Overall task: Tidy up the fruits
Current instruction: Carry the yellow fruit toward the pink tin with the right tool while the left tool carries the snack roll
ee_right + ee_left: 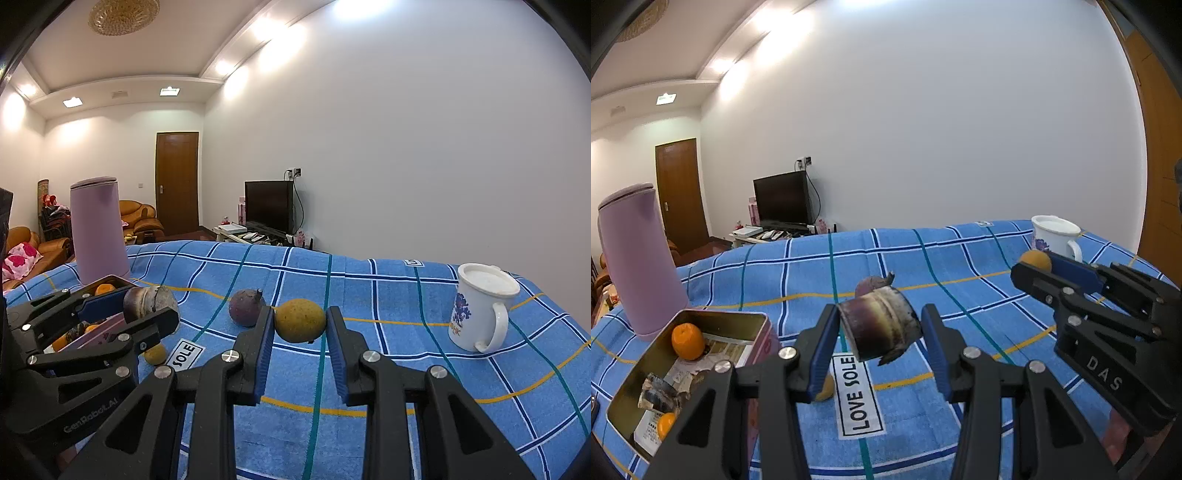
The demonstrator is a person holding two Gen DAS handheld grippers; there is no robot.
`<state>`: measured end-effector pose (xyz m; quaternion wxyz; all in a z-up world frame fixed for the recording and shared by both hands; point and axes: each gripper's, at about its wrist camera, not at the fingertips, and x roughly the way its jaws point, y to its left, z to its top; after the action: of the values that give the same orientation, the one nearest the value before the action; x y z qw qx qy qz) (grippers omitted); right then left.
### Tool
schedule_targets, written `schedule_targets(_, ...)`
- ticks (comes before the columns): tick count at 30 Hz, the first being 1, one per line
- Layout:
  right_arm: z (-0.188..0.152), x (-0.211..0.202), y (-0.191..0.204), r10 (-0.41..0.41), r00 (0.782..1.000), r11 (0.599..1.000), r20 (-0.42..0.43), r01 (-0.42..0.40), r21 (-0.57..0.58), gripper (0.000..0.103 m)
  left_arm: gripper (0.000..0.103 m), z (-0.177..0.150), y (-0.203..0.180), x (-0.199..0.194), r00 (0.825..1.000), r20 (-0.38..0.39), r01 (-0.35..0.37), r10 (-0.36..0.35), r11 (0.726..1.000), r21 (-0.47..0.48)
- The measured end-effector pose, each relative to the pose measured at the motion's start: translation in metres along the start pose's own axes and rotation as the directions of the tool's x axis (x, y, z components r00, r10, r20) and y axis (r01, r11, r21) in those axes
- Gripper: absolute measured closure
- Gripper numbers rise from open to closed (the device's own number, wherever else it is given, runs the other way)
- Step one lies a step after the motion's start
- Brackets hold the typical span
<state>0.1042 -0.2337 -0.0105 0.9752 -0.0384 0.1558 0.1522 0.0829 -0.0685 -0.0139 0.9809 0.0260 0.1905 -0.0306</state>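
A blue plaid cloth (pixel 406 369) covers the table. On it stand a lilac flask (pixel 99 229), an open tin (pixel 639 373) holding oranges (pixel 687 340), and a white mug (pixel 476 310). The left gripper (pixel 881 332) clamps a dark, husked fruit (pixel 882 325) above the cloth, beside the tin. The right gripper (pixel 300 325) pinches a yellow-brown fruit (pixel 300 320). A purple mangosteen (pixel 245 307) lies just beside it.

Both wrist views sit low and close over the blue checked cloth (pixel 960 258), facing the white wall (pixel 406 147) (sharing cloth and television (pixel 783 197)).
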Motion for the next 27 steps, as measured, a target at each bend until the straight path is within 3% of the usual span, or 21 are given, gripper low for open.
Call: schedule_targets(27, 0.000, 0.008, 0.029, 0.081, 0.996, 0.996, -0.033, -0.082, -0.020, 0.073, 0.055, -0.008, 0.025, -0.018, 1.000, -0.016, -0.006, 0.005, 1.000, -0.025)
